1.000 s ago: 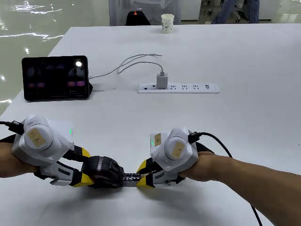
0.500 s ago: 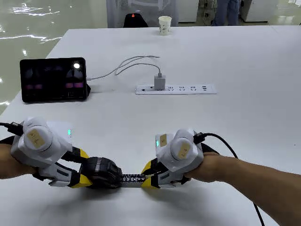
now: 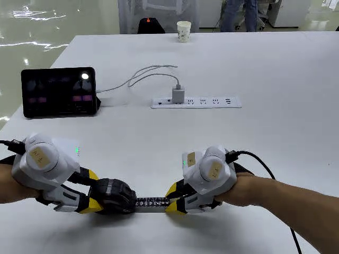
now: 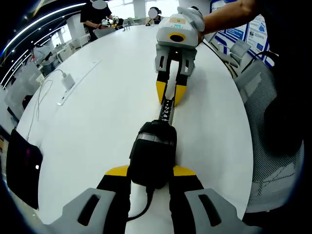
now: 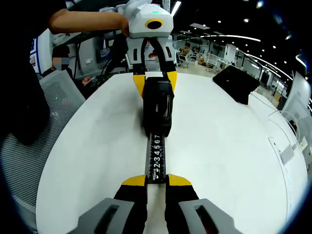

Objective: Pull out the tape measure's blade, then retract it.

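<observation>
Near my edge of the worktop point(image 3: 222, 132), my left gripper point(image 4: 150, 171) has its jaws clamped round the black tape measure point(image 4: 153, 153), which sits on the surface. My right gripper point(image 5: 156, 181) pinches the blade point(image 5: 156, 158) near its free end (probably the very tip, though the jaws cover it). With a short numbered stretch showing between us, I judge the pull-out is underway. Next I should draw the right hand straight out along the blade's line, case held firm, before easing back.
</observation>
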A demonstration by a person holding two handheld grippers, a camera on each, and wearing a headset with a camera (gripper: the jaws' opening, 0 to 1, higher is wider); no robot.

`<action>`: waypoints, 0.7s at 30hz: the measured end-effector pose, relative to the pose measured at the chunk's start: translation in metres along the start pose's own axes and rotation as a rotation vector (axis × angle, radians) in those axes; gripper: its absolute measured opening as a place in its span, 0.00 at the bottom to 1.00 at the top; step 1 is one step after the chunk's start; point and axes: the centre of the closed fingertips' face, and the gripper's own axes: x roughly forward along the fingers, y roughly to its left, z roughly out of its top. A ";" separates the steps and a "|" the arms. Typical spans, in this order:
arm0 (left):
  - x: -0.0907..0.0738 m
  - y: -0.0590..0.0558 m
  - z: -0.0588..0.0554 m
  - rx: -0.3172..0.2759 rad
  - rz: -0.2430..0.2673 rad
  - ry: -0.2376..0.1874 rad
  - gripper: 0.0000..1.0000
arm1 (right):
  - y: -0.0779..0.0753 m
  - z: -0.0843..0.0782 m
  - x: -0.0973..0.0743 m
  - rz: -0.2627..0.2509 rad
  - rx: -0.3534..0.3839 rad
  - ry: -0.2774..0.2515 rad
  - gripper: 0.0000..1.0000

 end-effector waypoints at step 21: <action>0.002 0.002 -0.002 -0.020 0.002 -0.003 0.24 | 0.000 -0.020 -0.020 -0.015 0.012 0.021 0.09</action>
